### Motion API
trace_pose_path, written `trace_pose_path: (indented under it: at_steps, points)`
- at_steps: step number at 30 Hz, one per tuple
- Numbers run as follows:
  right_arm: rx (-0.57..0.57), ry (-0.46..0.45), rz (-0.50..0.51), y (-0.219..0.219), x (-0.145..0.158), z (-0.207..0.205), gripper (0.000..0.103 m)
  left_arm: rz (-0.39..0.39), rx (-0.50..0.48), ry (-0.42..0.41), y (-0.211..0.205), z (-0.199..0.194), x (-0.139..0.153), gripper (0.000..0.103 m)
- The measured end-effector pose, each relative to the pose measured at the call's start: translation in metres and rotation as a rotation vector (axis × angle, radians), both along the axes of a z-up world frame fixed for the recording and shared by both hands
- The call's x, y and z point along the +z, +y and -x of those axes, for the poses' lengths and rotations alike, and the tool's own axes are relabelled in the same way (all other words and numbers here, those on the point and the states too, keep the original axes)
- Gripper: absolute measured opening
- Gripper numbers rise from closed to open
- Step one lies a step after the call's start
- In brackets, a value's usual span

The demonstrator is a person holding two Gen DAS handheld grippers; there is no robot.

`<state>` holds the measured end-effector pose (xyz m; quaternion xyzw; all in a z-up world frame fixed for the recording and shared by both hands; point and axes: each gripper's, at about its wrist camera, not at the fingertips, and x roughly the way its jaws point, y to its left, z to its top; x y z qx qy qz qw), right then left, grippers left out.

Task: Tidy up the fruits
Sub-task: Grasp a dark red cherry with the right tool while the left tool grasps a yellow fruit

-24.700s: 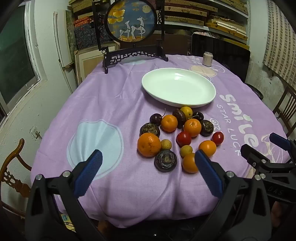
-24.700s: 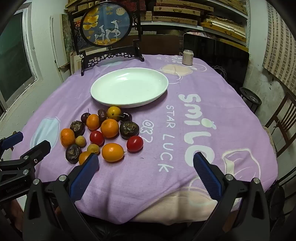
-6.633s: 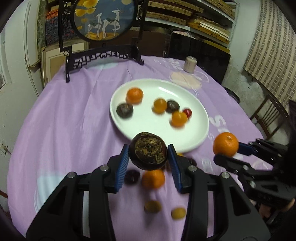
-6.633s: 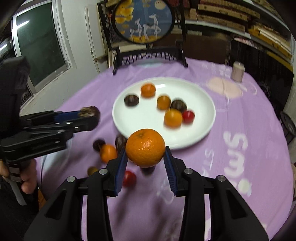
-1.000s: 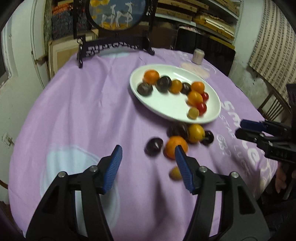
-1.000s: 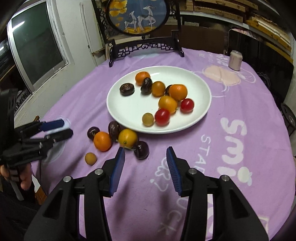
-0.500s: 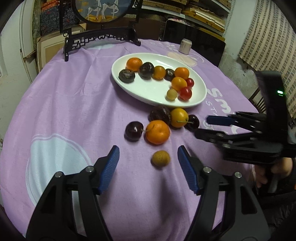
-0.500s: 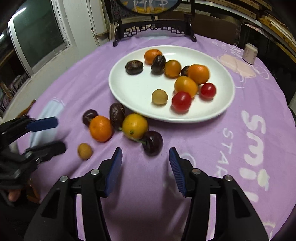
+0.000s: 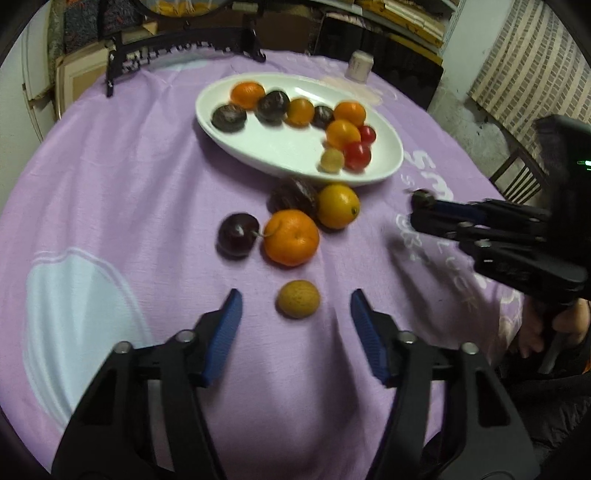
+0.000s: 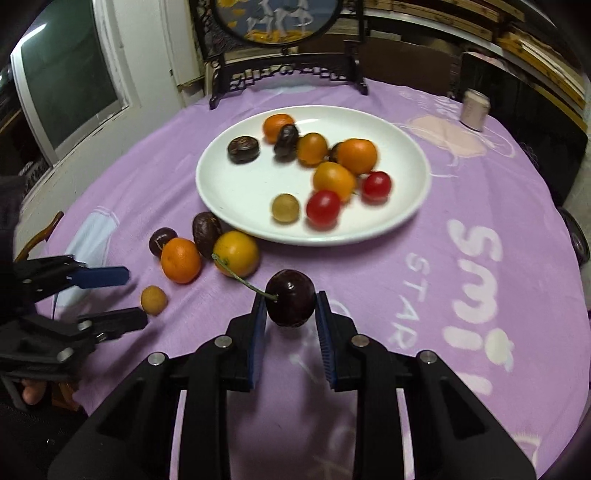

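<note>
- The right gripper (image 10: 290,310) has just closed: its blue fingers (image 10: 257,332) are clamped on a dark cherry (image 10: 290,302), one pad against each side, the green stem sticking out to the left toward the loose fruit.
- The left gripper (image 9: 295,321) has just been narrowing, yet its fingers (image 9: 223,334) stand apart and press on nothing; a small tan fruit (image 9: 298,298) lies on the cloth between the fingertips, a gap showing on either side.
- Beyond the tan fruit, toward the plate, lie an orange tangerine (image 9: 291,237), a second dark cherry (image 9: 238,235) just left of it with its stem reaching the tangerine, a yellow-orange citrus (image 9: 338,205) and a dark wrinkled fruit (image 9: 293,194), these two close against the plate's near rim.
- The white plate (image 10: 236,192) sits on the middle of the tabletop, covered by a purple tablecloth (image 10: 480,206); it holds ten fruits: four orange, three dark, two red, one small tan.
- At the tabletop's far edge stands a dark carved stand with a round picture (image 10: 280,14); a small pale jar (image 10: 474,109) sits toward the far right edge.
- In the left wrist view a hand (image 9: 550,325) grips the right gripper's handle off the tabletop's right edge.
</note>
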<state>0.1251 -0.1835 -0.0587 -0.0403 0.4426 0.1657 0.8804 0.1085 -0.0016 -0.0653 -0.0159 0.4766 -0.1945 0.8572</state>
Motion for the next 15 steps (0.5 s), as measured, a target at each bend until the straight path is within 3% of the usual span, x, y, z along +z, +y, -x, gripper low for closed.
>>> trace_pose_path:
  at_steps: [1, 3, 6, 8, 15]
  points:
    - [-0.008, 0.001, -0.003, -0.004, 0.000, 0.002, 0.027, -0.003, -0.004, 0.020, -0.003, -0.003, -0.005, 0.046]
    - [-0.020, 0.006, -0.011, -0.011, -0.001, 0.006, 0.027, -0.010, 0.000, 0.038, -0.006, -0.008, -0.011, 0.042]
    - [-0.022, 0.011, -0.023, -0.015, -0.002, 0.011, 0.027, -0.031, 0.010, 0.015, -0.010, -0.011, -0.012, 0.036]
    - [-0.020, 0.013, -0.035, -0.017, -0.002, 0.013, 0.027, -0.052, 0.014, 0.006, -0.014, -0.010, -0.012, 0.025]
    - [-0.031, -0.003, -0.057, -0.023, 0.002, 0.018, 0.027, -0.068, 0.032, -0.067, -0.008, 0.002, 0.014, 0.025]
